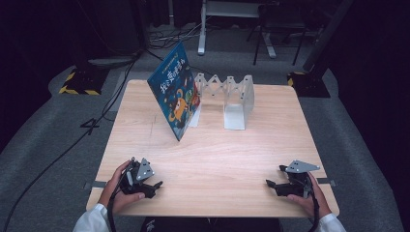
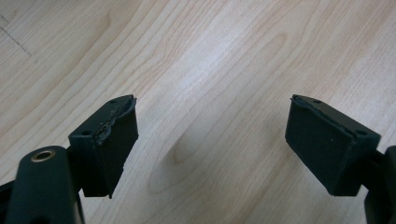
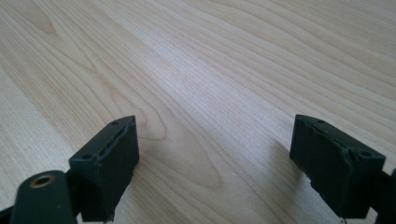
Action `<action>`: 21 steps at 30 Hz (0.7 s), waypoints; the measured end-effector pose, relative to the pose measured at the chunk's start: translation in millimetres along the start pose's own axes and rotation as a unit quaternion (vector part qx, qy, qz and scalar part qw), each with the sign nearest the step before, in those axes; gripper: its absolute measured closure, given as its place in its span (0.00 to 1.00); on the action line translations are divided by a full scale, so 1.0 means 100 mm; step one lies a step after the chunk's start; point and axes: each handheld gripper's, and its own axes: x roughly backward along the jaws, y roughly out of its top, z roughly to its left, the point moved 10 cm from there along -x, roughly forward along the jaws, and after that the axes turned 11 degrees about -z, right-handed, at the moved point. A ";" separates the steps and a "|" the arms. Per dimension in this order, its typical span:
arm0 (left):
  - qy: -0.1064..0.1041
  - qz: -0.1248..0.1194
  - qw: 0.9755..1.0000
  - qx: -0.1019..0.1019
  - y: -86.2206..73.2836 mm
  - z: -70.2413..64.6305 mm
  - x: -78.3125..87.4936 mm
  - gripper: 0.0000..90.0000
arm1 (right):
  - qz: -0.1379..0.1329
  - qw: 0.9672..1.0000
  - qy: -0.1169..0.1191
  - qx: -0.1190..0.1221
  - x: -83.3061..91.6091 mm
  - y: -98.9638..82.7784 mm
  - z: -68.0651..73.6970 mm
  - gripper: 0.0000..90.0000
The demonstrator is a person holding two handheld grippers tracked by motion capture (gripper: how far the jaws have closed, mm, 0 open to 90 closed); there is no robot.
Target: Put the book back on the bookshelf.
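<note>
A blue picture book (image 1: 175,89) leans tilted against the left end of a white expanding book rack (image 1: 227,94) at the back of the wooden table (image 1: 212,145). My left gripper (image 1: 153,186) rests near the front left corner, held by a hand, jaws wide apart and empty. In the left gripper view the left gripper (image 2: 210,140) has bare wood between its pads. My right gripper (image 1: 271,185) sits near the front right corner, open and empty. The right gripper view shows the right gripper (image 3: 215,158) with its jaws spread over bare table.
Beyond the table, on the grey floor, stand a white desk frame (image 1: 203,29), a dark chair base (image 1: 275,34) and black stands with yellow-striped feet (image 1: 80,82). Cables (image 1: 92,123) trail across the floor at left.
</note>
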 end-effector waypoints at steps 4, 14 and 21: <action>0.004 -0.008 1.000 0.022 -0.08 0.02 0.03 0.19 | 0.000 1.000 0.000 0.000 0.00 0.00 0.00 0.18; 0.022 -0.025 0.996 0.084 -0.27 0.15 0.13 0.19 | 0.000 1.000 -0.003 -0.002 0.01 -0.01 0.00 0.18; 0.035 -0.022 0.990 0.136 -0.40 0.28 0.20 0.19 | 0.000 1.000 -0.003 -0.002 0.01 -0.01 0.00 0.18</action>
